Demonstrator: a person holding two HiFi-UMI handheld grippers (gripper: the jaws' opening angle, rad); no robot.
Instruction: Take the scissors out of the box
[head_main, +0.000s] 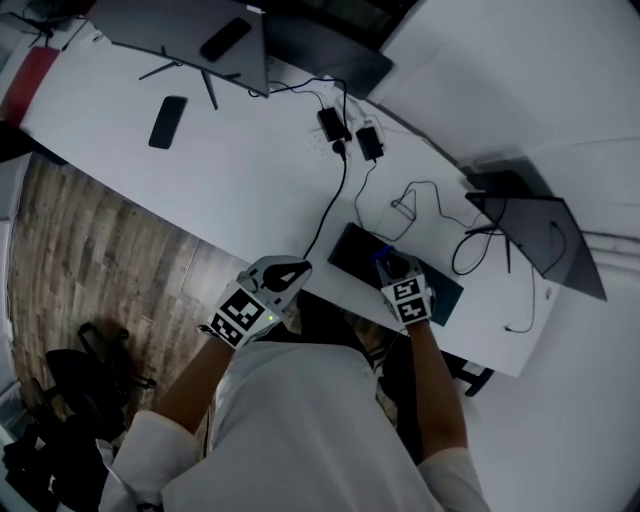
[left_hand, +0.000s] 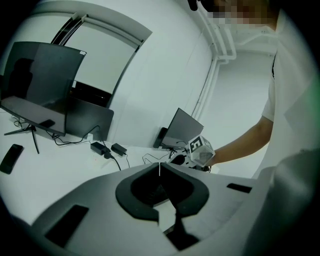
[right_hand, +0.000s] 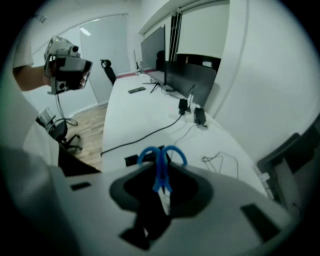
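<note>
My right gripper (head_main: 388, 264) hangs above a flat dark box (head_main: 350, 250) near the white table's front edge. It is shut on a pair of blue-handled scissors (right_hand: 161, 156). The blades sit between the jaws and the two handle loops stick out past the tips. In the head view a bit of the blue scissors (head_main: 382, 258) shows at the jaw tips. My left gripper (head_main: 298, 269) is held off the table's front edge, left of the box. Its jaws meet at the tips with nothing between them (left_hand: 160, 170). The right gripper's marker cube (left_hand: 200, 149) shows in the left gripper view.
A black phone (head_main: 167, 122) lies at the table's far left. Two power adapters (head_main: 345, 130) with cables sit mid-table. Dark screens stand at the back left (head_main: 190, 35) and at the right (head_main: 540, 235). A dark chair (head_main: 90, 370) stands on the wood floor.
</note>
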